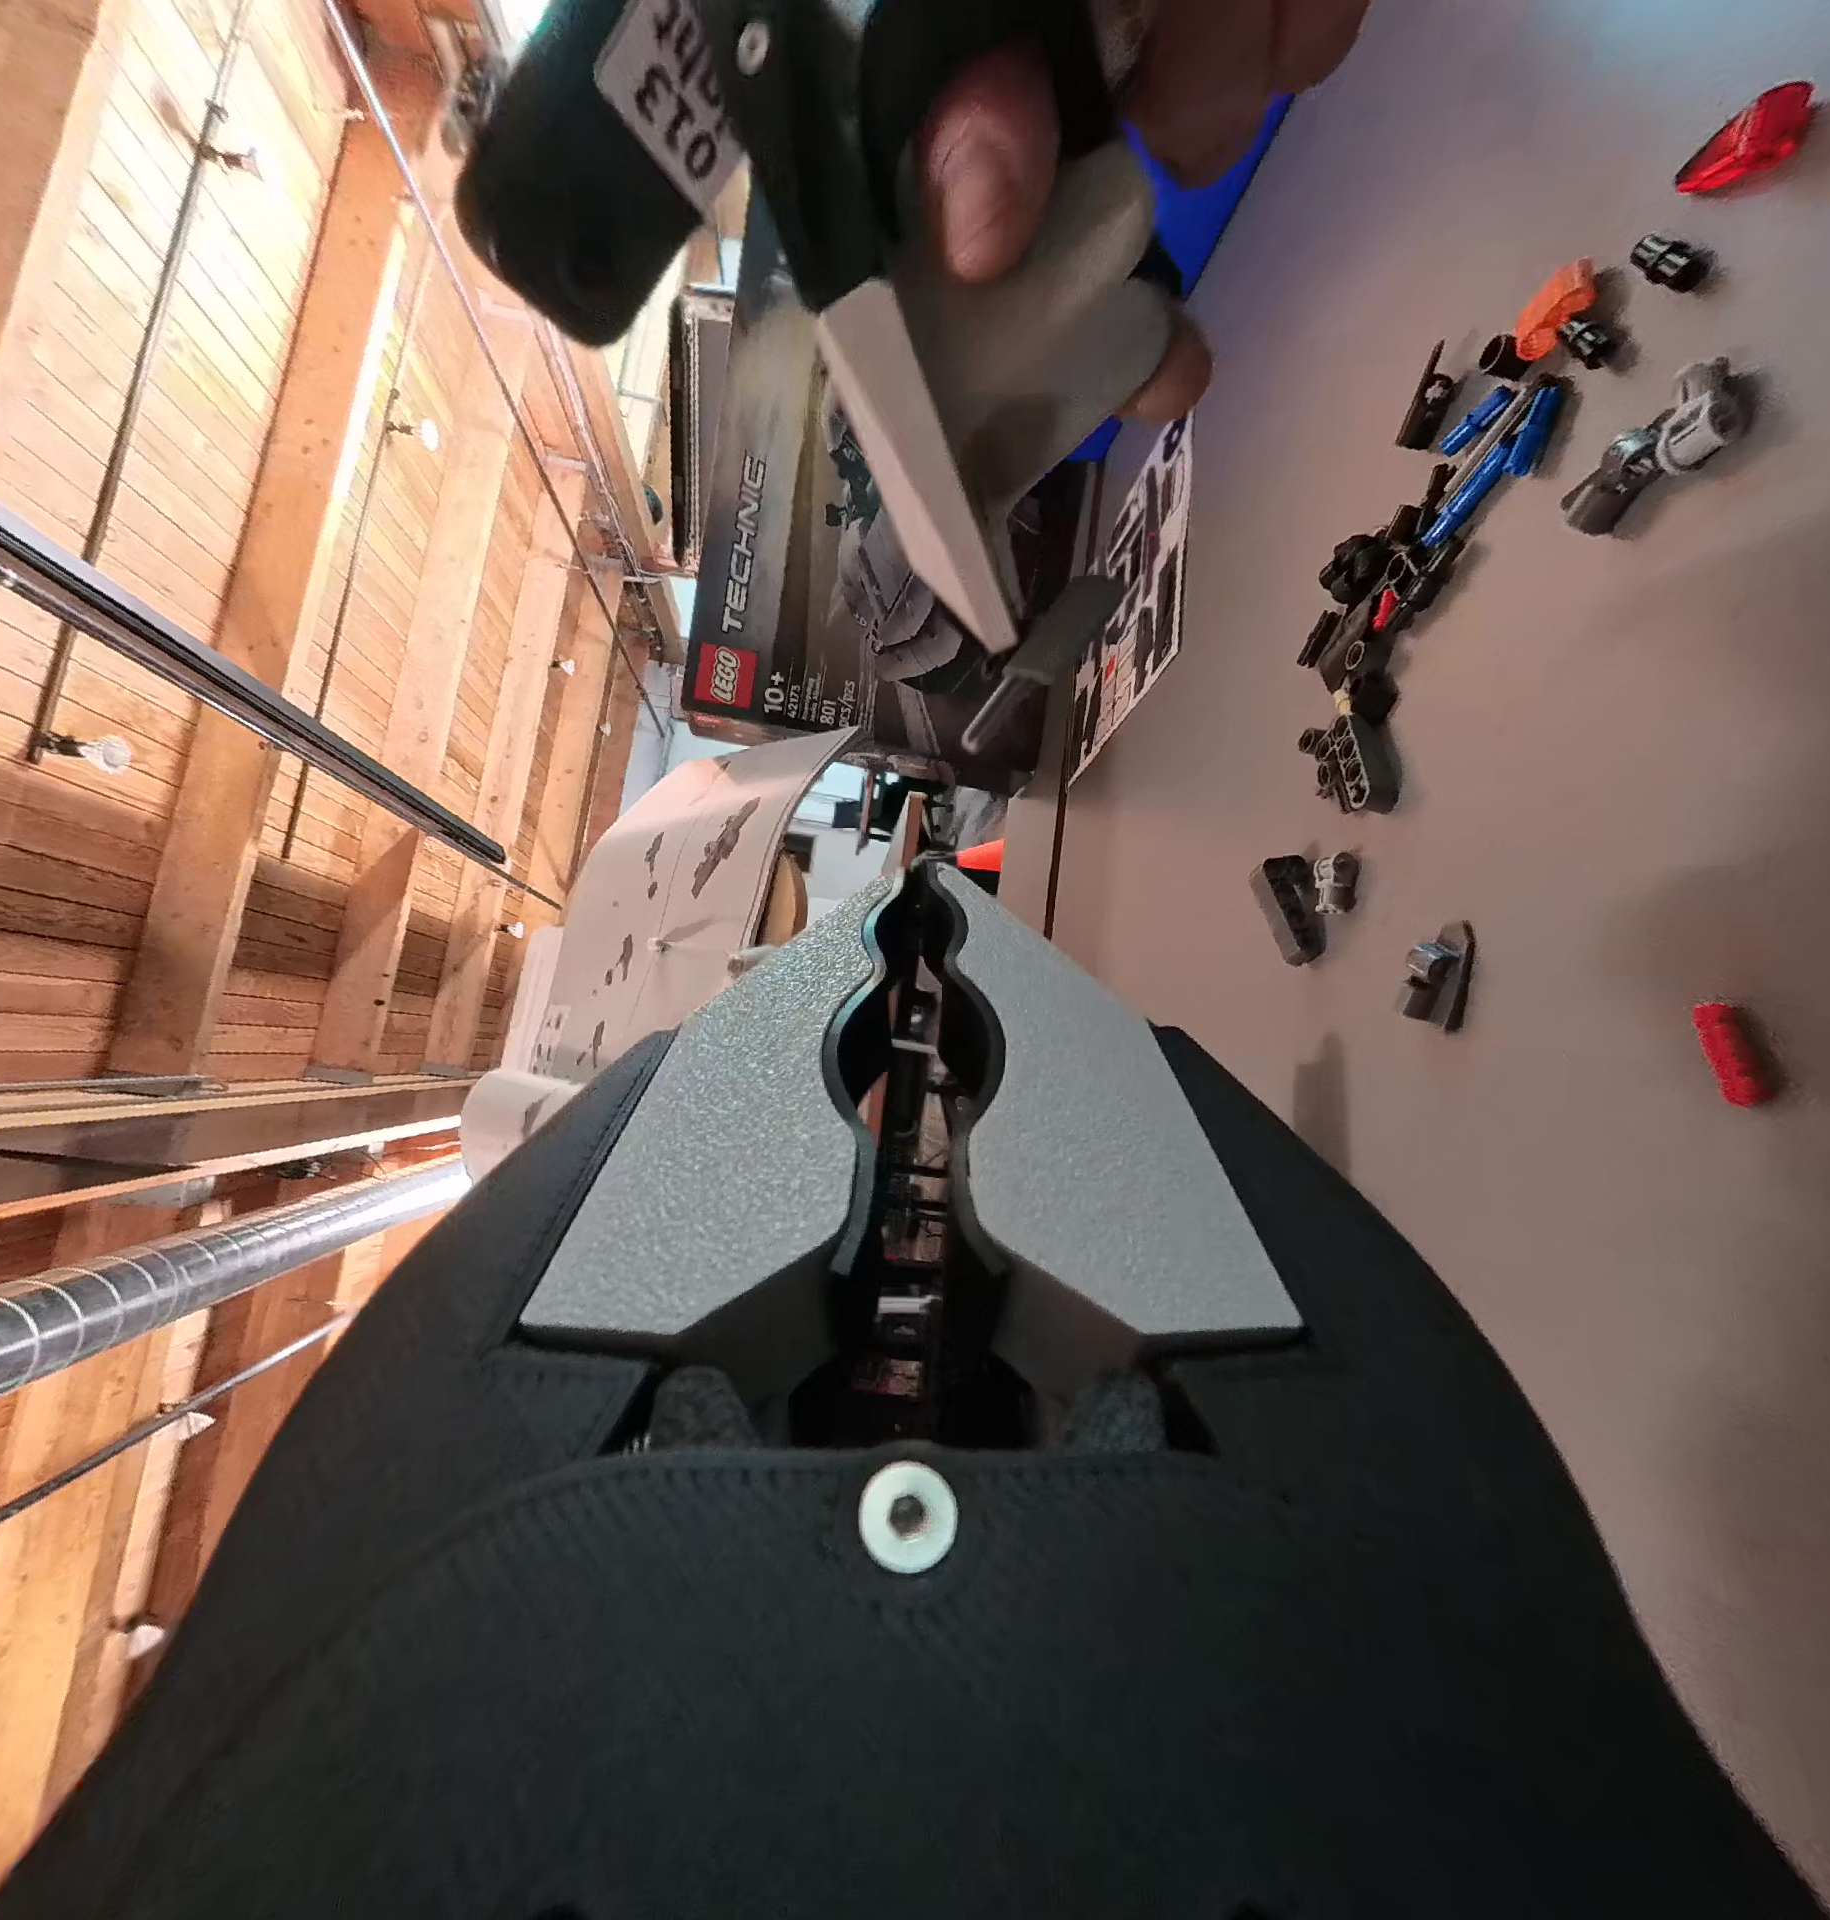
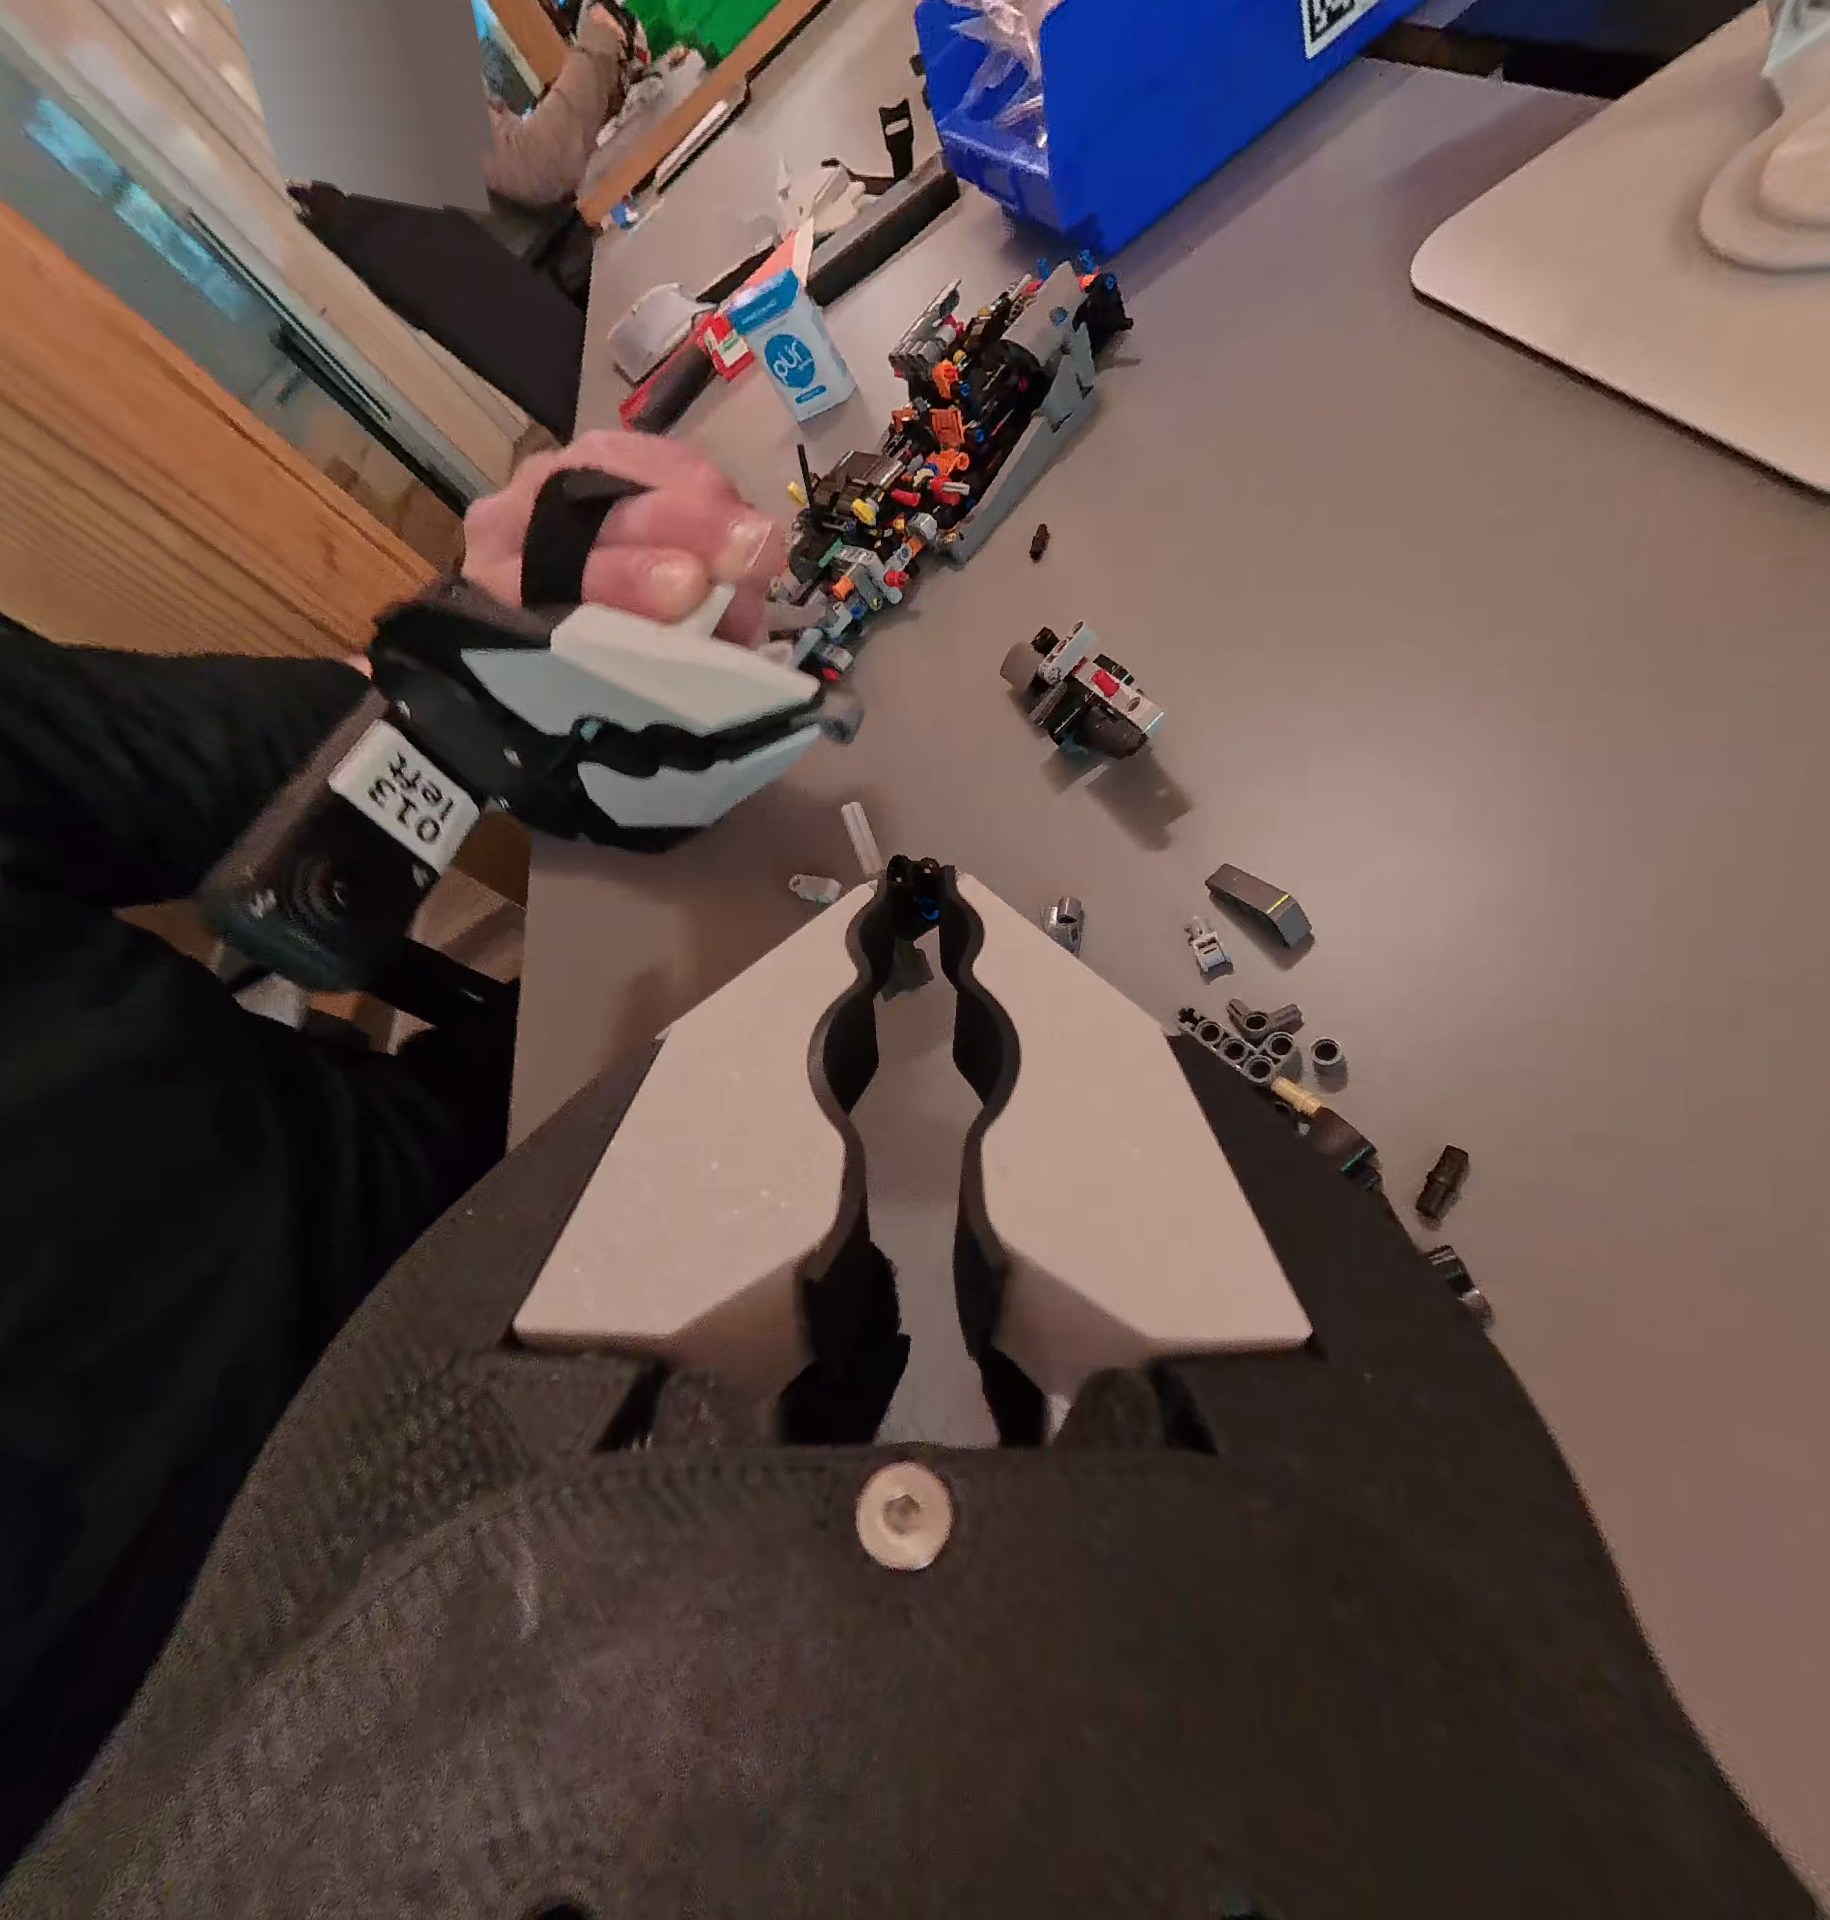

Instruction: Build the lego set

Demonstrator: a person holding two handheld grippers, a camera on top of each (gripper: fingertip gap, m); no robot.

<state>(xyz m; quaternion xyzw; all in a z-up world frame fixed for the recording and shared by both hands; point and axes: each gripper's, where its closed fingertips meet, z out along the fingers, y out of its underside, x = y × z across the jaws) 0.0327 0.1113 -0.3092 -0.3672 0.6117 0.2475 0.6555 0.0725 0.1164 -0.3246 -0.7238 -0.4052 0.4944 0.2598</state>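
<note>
My right gripper [image 2: 913, 883] is shut on a small dark lego piece [image 2: 911, 914] with a blue pin, held above the grey table [image 2: 1462, 779]. In the left wrist view the right gripper [image 1: 1004, 649] shows at the top, held by a hand, with a grey connector and dark axle [image 1: 1046, 639] in its tips. My left gripper [image 1: 921, 871] is shut, fingers pressed together. In the right wrist view the left gripper [image 2: 833, 719] is at the left, raised off the table, with a small grey piece [image 2: 845, 715] at its tips, blurred.
A partly built model [image 2: 952, 436] and a small sub-assembly [image 2: 1082, 691] lie on the table, with loose parts [image 2: 1254, 1039] to the right. A blue bin [image 2: 1129, 114] stands behind. The set's box [image 1: 776, 582], sticker sheet [image 1: 1139, 592] and booklet [image 1: 682, 894] stand nearby. The tips of one gripper are about 5 centimetres away from the tips of the other. The partly built model [image 2: 952, 436] lies around 30 centimetres away from my left fingertips.
</note>
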